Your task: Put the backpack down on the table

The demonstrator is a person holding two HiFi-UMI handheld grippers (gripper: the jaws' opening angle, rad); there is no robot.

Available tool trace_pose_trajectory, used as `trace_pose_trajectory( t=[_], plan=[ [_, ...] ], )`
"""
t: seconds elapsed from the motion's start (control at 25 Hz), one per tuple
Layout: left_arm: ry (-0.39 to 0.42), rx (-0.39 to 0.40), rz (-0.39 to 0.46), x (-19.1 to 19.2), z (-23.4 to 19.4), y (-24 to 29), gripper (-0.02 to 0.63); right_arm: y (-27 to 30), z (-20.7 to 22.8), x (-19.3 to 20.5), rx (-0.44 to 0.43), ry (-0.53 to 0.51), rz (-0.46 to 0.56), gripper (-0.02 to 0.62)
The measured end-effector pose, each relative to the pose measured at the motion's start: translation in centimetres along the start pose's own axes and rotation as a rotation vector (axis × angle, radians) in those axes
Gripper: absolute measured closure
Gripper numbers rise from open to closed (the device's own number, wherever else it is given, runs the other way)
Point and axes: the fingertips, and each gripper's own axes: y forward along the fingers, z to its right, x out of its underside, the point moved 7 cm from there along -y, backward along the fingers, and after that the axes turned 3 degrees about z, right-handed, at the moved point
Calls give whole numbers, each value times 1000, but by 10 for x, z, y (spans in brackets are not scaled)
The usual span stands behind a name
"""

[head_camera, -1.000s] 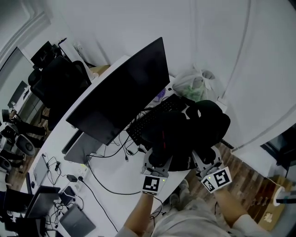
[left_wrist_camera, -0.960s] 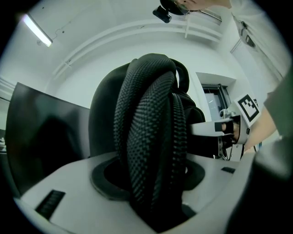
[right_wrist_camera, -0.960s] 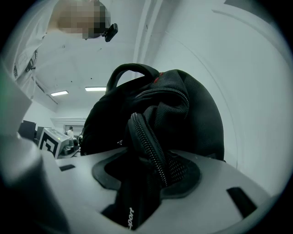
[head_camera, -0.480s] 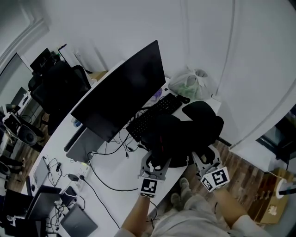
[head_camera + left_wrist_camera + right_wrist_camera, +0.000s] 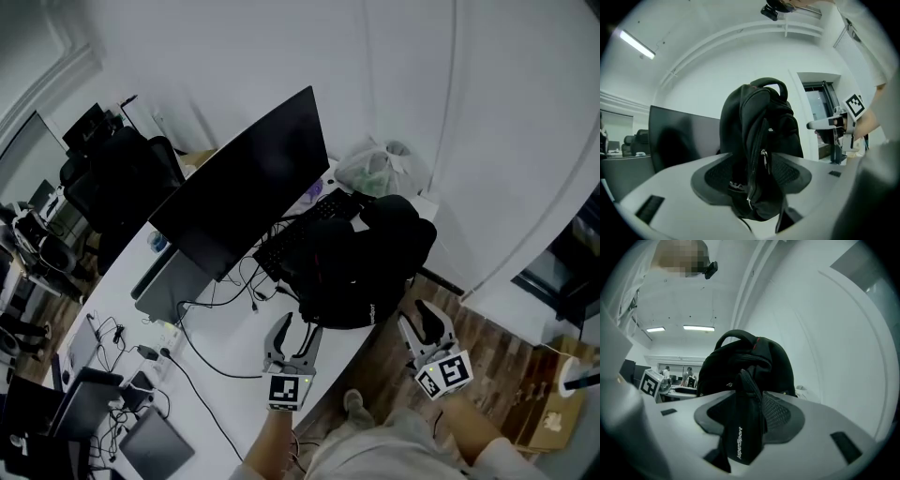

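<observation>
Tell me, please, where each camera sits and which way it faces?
Head view: on the person's head, steeply down at the white table and black fabric backpack; forearms, left gripper and right gripper show.
Left gripper view: rides the left gripper, looks level along its jaws, which have just been opening with nothing between them, at the backpack's zipper.
Right gripper view: rides the right gripper, looks level along its open jaws at the backpack's strap.
Both gripper views share the backpack and the other gripper.
</observation>
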Motion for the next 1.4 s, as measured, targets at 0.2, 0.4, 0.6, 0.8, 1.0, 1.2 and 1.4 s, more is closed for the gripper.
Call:
trace_pose_trajectory(
  t=[0.2, 0.4, 0.6, 0.8, 1.0, 1.2, 1.4],
  plan=[
    [-43, -122, 35, -10, 7, -39, 424, -51, 10, -7, 25, 32, 15, 441],
    [-74, -204, 90, -45, 39, -84, 580, -118, 7, -22, 25, 46, 49, 505],
    [-63, -208, 115, -61, 95, -136, 597, -191, -10, -34, 6, 43, 62, 531],
    [-79, -195, 87, -76, 154, -194, 597, -261, -34, -44, -34, 64, 51, 552],
    [-68, -186, 63, -90, 193, -243, 597, -324, -53, -54, -22, 83, 66, 561],
    [-70, -184, 54, -106, 216, -280, 597, -363, -74, -56, -50, 102, 48, 561],
    [-88, -180, 46, -114, 232, -318, 597, -391, -96, -63, -28, 113, 84, 561]
  ],
)
